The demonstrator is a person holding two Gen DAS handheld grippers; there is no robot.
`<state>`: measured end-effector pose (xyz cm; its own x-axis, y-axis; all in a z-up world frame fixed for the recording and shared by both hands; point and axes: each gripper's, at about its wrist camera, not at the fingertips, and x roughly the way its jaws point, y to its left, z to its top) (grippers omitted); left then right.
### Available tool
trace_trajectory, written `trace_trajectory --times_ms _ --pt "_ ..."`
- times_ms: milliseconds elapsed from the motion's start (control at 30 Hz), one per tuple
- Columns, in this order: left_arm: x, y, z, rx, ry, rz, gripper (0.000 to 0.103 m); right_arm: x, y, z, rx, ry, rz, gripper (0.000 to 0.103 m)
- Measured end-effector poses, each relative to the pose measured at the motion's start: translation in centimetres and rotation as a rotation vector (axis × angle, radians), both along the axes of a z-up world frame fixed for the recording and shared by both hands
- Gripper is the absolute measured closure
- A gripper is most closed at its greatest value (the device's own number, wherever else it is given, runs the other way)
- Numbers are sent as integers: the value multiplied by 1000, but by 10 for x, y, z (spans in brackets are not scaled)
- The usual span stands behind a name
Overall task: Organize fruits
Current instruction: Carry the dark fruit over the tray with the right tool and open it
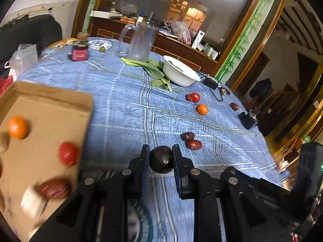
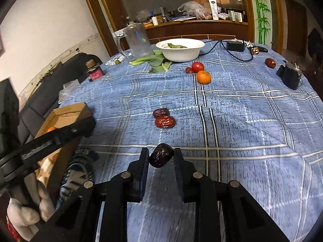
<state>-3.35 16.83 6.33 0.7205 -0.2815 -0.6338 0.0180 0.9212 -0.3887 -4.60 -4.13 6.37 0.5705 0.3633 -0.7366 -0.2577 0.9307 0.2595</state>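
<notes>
My left gripper is shut on a dark round fruit, held above the blue cloth just right of the cardboard tray. The tray holds an orange, a tomato and a red date. My right gripper is shut on a dark date above the cloth. Two red dates lie ahead of it; they also show in the left wrist view. Farther off lie a tomato, an orange and a lone date.
A white bowl with greens beside it, a clear jug and a small dark bottle stand at the far side. A black charger and cable and a black device sit at the right. The left gripper's arm crosses the tray.
</notes>
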Motion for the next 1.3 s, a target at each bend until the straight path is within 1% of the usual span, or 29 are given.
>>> trace_trajectory --times_ms 133,267,333,433,500,633,700,800,933,1033,1167,1300 --pt "-33 35 9 1 9 66 82 -15 13 12 31 0 31 77" --pt "-68 81 15 35 13 183 82 -36 37 23 52 -14 82 76" --pt "-82 103 16 56 18 247 82 -46 54 25 49 -15 117 76" --pt "-97 129 13 75 20 310 82 -57 84 28 24 -19 176 76" --pt "-106 147 10 61 21 338 81 -61 102 30 12 -20 210 76" --pt "-112 171 9 34 23 357 81 -58 142 36 -14 -21 273 76" --pt "-108 176 13 29 23 344 81 -50 157 38 -31 -21 294 76" --pt "-92 182 22 51 32 299 81 -31 184 39 -63 -12 322 76" --pt "-57 193 25 90 90 261 81 0 215 26 -66 42 334 76" --pt "-28 201 16 122 153 261 81 13 232 13 -60 84 349 76" --pt "5 213 -5 104 234 270 82 23 252 -7 -55 131 376 76" --pt "19 213 -14 101 258 266 81 26 260 -16 -79 136 392 76"
